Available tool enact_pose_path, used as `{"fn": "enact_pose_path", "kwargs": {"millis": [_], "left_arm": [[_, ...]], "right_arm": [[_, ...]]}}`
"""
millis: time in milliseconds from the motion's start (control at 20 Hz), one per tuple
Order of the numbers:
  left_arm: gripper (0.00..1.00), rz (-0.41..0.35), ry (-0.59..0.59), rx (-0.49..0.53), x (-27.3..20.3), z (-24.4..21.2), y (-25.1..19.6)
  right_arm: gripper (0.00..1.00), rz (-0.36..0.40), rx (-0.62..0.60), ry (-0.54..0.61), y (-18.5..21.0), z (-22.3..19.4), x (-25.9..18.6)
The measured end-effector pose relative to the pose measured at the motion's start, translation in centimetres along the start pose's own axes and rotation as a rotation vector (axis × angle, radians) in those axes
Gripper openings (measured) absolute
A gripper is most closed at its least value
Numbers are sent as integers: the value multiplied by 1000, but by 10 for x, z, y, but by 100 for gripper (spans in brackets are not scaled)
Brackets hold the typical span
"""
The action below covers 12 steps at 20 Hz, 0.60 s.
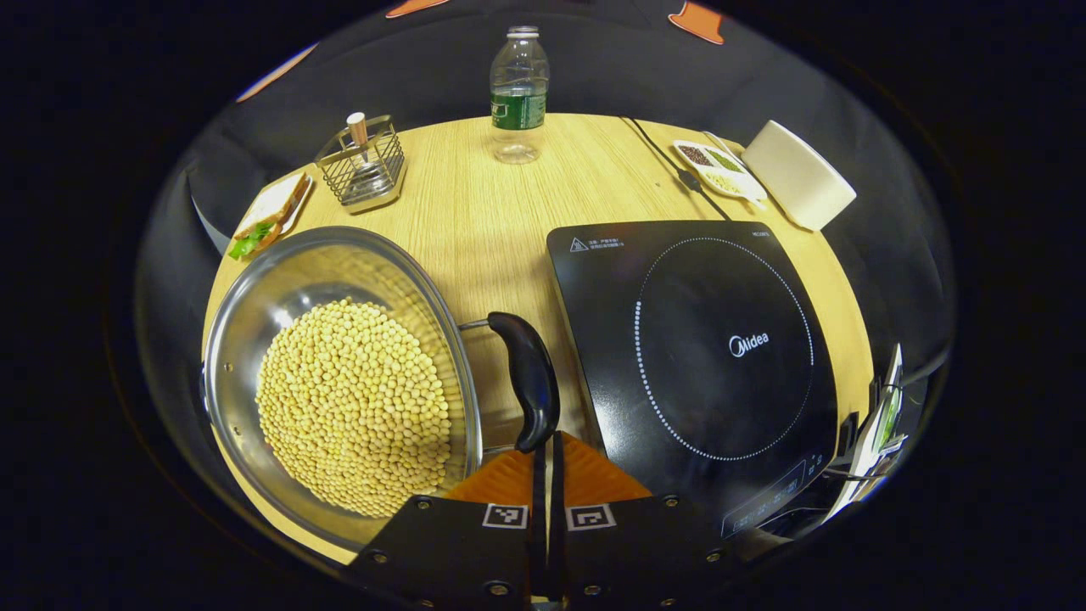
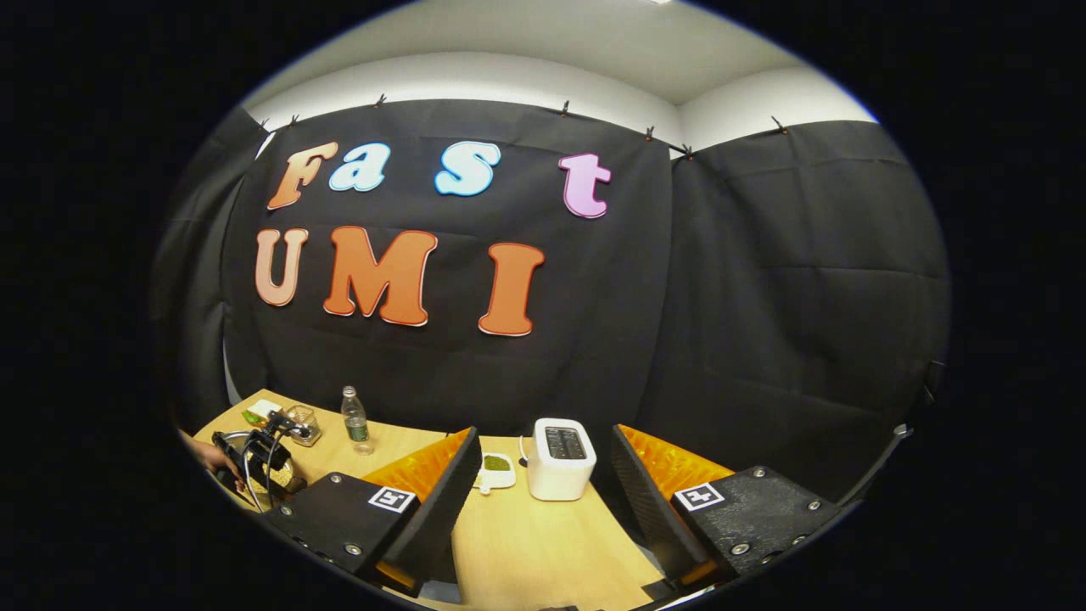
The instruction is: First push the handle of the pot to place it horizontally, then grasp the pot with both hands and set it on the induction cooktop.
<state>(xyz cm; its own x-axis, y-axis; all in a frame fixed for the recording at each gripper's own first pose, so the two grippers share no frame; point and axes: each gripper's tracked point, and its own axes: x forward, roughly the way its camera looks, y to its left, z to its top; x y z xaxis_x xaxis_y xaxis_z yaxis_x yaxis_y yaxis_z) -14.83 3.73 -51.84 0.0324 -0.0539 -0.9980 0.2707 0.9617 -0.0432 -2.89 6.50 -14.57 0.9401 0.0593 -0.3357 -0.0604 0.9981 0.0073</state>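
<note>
Left gripper (image 1: 547,441) has its 2 fingers pressed nearly together with only a thin slit between them, holding nothing; the tips sit right at the near end of the handle (image 1: 528,378), seemingly touching it. That handle is the pot's (image 1: 339,382) side grip, and in the left gripper view its long axis runs away from the tips, almost in line with the fingers, not across them. It stands between the pot, which is full of beans (image 1: 356,407) to the left of the tips, and the cooktop (image 1: 704,339) to the right, just beside the pot. My judgement: the push has to go sideways against that end to swing the handle level.

Right gripper (image 2: 543,475) is wide open and empty, raised and aimed at the wall over a toaster (image 2: 560,458), well apart from the pot (image 2: 267,467), which shows far off to its left. So the left is much nearer.
</note>
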Motion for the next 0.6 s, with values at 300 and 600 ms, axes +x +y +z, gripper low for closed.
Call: {"fn": "enact_pose_path", "kwargs": {"millis": [300, 600], "left_arm": [[2, -17, -38, -34, -6, 5, -1], [2, -28, -169, -123, -62, 13, 35]], "right_arm": [[95, 103, -8, 45, 50, -13, 7], [95, 247, -14, 157, 133, -47, 22]]}}
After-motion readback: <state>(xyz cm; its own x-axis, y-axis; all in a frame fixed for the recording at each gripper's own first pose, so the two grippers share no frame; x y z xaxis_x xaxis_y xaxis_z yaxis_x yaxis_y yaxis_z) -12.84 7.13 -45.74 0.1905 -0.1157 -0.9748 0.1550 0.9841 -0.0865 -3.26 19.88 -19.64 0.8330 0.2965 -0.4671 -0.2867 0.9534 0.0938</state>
